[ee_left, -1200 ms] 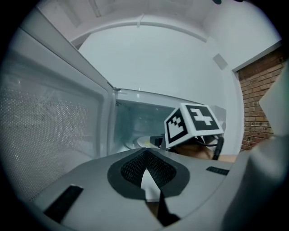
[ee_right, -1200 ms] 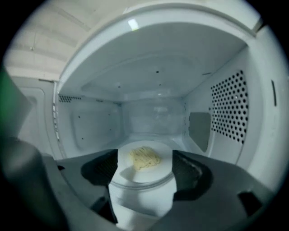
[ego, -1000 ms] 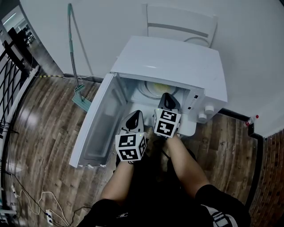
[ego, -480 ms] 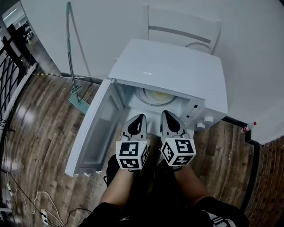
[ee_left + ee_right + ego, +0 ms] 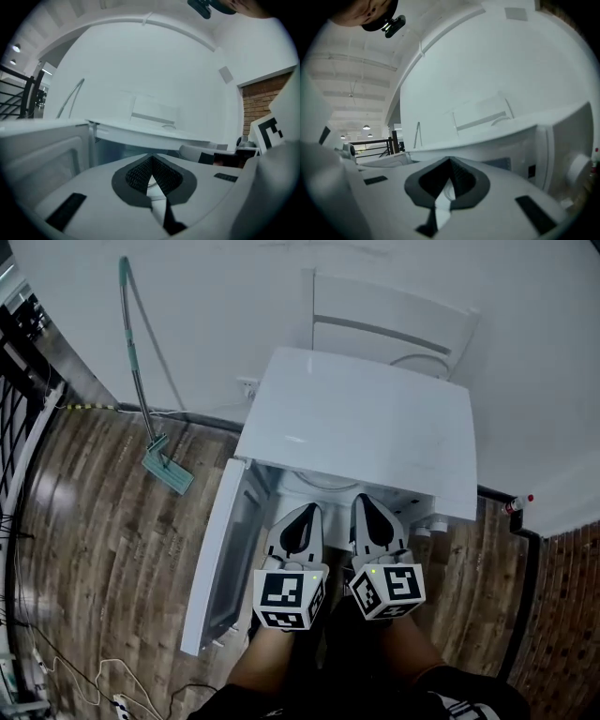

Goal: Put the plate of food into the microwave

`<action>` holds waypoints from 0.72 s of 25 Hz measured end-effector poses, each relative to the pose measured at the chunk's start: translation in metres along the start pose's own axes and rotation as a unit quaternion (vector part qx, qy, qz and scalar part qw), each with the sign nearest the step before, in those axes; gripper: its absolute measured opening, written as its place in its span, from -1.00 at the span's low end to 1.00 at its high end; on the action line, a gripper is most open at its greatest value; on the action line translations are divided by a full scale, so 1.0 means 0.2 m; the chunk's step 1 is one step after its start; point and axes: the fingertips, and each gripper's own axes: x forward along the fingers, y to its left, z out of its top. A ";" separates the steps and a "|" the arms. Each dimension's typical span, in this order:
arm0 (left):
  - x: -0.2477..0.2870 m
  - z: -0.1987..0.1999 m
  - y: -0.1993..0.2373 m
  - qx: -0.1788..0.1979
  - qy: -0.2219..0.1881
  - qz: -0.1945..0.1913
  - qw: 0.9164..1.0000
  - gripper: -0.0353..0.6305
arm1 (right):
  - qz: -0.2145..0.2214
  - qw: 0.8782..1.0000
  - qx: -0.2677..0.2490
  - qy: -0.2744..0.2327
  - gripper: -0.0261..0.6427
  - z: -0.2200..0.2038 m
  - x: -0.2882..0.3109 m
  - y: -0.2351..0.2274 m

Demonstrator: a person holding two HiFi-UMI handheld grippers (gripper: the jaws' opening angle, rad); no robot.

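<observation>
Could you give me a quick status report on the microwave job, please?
Left gripper and right gripper shut, empty, before the microwave. Plate inside, only rim showing. Door open, nothing in the way.

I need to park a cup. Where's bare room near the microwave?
The microwave top is bare, chair behind it. The floor left of the open door is free up to the mop. Crowded: left gripper and right gripper before the opening.

- The microwave [image 5: 361,432] stands before the wall, its door [image 5: 225,559] open to the left.
- A chair [image 5: 389,320] sits behind the microwave.
- A mop [image 5: 141,381] leans on the wall, left of the microwave.
- The left gripper [image 5: 309,509] and right gripper [image 5: 364,500] hang side by side before the open cavity.
</observation>
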 end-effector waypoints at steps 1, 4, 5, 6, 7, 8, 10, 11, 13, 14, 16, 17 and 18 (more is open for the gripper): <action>-0.02 0.08 -0.03 -0.001 0.011 -0.001 1.000 -0.90 | -0.003 1.000 0.011 0.002 -0.89 0.09 -0.02 0.02; -0.08 0.46 -0.13 -0.007 0.010 -0.004 1.000 -0.90 | -0.015 0.999 0.029 0.003 -0.89 0.48 -0.05 0.06; -0.11 0.61 -0.17 -0.002 0.006 -0.005 1.000 -0.90 | -0.019 0.999 0.027 0.002 -0.89 0.62 -0.07 0.08; -0.15 0.75 -0.22 0.006 0.004 -0.006 1.000 -0.90 | -0.021 1.000 0.022 0.002 -0.89 0.77 -0.10 0.11; -0.19 0.89 -0.26 0.014 0.002 -0.005 1.000 -0.90 | -0.023 1.000 0.016 0.002 -0.89 0.92 -0.13 0.14; -0.23 1.03 -0.31 0.022 0.001 -0.004 1.000 -0.90 | -0.025 1.000 0.010 0.003 -0.89 1.06 -0.17 0.17; -0.33 1.31 -0.41 0.030 -0.002 -0.004 1.000 -0.90 | -0.026 1.000 -0.002 0.008 -0.89 1.33 -0.26 0.23; -0.38 1.43 -0.47 0.033 -0.004 -0.005 0.999 -0.90 | -0.025 1.000 -0.008 0.010 -0.89 1.46 -0.30 0.25; -0.47 1.66 -0.59 0.042 -0.010 -0.011 0.999 -0.90 | -0.023 1.000 -0.016 0.007 -0.89 1.69 -0.40 0.30; -0.51 1.75 -0.66 0.049 -0.013 -0.013 0.999 -0.90 | -0.020 1.000 -0.017 0.004 -0.89 1.80 -0.44 0.31; -0.58 1.89 -0.77 0.059 -0.020 -0.014 0.998 -0.90 | -0.015 1.000 -0.018 -0.001 -0.89 1.95 -0.54 0.34; -0.62 1.93 -0.81 0.062 -0.024 -0.012 0.998 -0.90 | -0.011 1.000 -0.019 -0.004 -0.89 2.01 -0.58 0.35; -0.66 1.97 -0.85 0.066 -0.028 -0.008 0.997 -0.90 | -0.007 1.000 -0.021 -0.007 -0.89 2.06 -0.63 0.37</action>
